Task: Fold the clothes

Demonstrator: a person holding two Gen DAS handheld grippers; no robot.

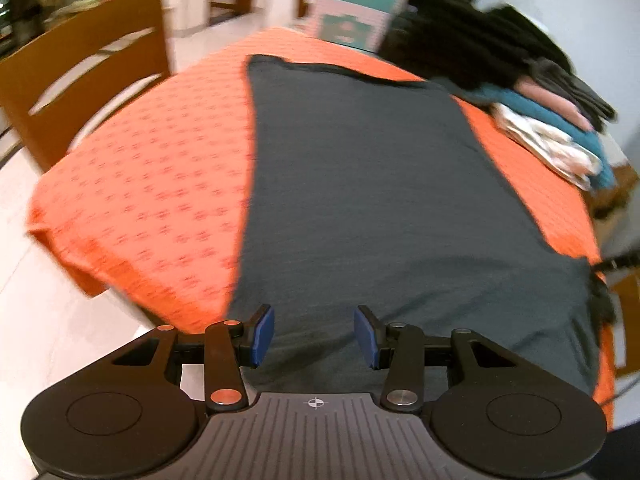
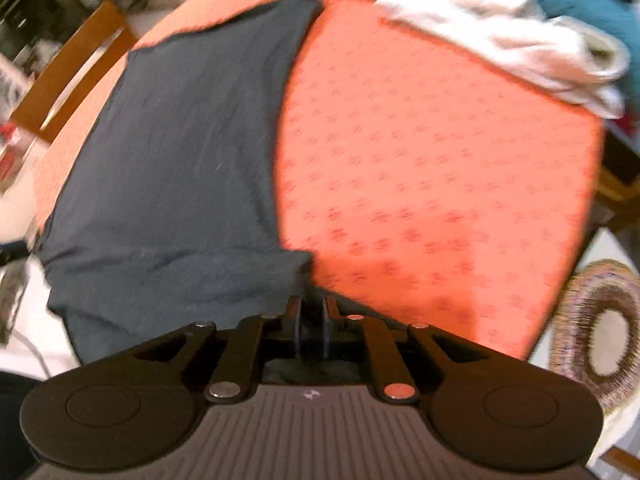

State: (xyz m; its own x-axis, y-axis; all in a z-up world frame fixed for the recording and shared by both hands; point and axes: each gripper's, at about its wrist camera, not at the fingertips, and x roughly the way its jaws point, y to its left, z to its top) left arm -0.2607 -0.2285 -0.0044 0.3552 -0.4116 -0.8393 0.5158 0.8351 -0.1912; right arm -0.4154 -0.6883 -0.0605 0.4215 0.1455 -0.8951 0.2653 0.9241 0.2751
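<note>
A dark grey garment (image 1: 372,184) lies flat on the orange patterned tablecloth (image 1: 152,184), running from the near edge to the far side. My left gripper (image 1: 314,334) is open and empty, just above the garment's near edge. In the right wrist view the same garment (image 2: 176,168) fills the left half and the tablecloth (image 2: 432,168) the right. My right gripper (image 2: 311,320) has its jaws close together on the garment's near right corner, with dark cloth between the pads.
A stack of folded clothes (image 1: 552,120), white, teal, pink and black, sits at the table's far right, also in the right wrist view (image 2: 520,36). A wooden chair (image 1: 84,76) stands at the left. A round woven mat (image 2: 600,340) lies beyond the table's right edge.
</note>
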